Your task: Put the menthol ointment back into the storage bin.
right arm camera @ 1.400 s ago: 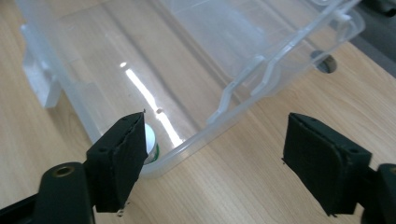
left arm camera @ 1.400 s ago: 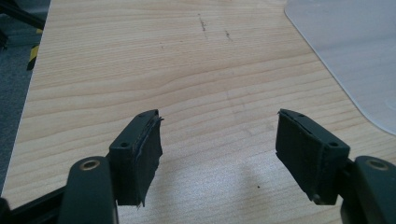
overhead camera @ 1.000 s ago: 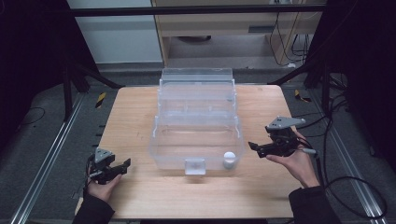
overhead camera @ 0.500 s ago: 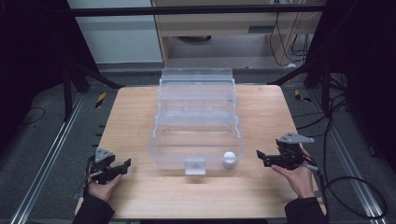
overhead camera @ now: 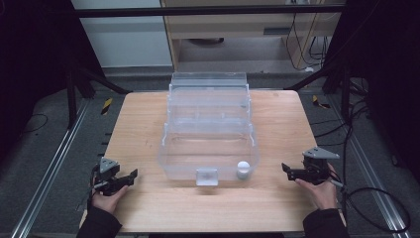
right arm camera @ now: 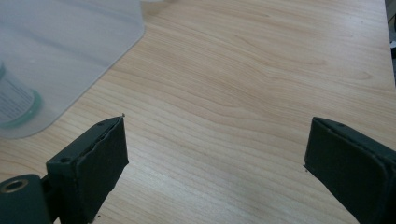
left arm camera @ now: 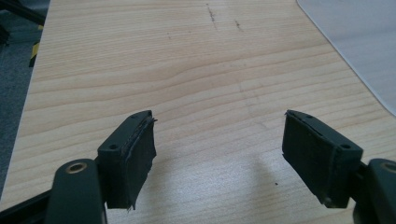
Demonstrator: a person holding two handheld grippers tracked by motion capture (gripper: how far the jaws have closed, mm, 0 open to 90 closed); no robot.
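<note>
A clear plastic tiered box [overhead camera: 210, 130] stands open in the middle of the wooden table [overhead camera: 277, 124]. A small white-capped bottle [overhead camera: 242, 169] stands in its front compartment, and the right gripper view shows the bottle [right arm camera: 14, 105] through the box's clear wall [right arm camera: 70, 42]. My left gripper [overhead camera: 130, 174] rests low at the table's front left, open [left arm camera: 218, 140] over bare wood. My right gripper [overhead camera: 286, 169] is low at the front right, pointing toward the box. Its jaws [right arm camera: 217, 140] have just been opening and hold nothing.
A frosted latch tab [overhead camera: 206, 176] sits on the box's front wall. The box's corner [left arm camera: 359, 42] lies at the far right in the left gripper view. Black frame rails [overhead camera: 44, 168] and cables [overhead camera: 376, 208] run along the floor beside the table.
My right hand has come down from beside the box to just above the table and drifted right toward the table's edge. The left hand has not moved.
</note>
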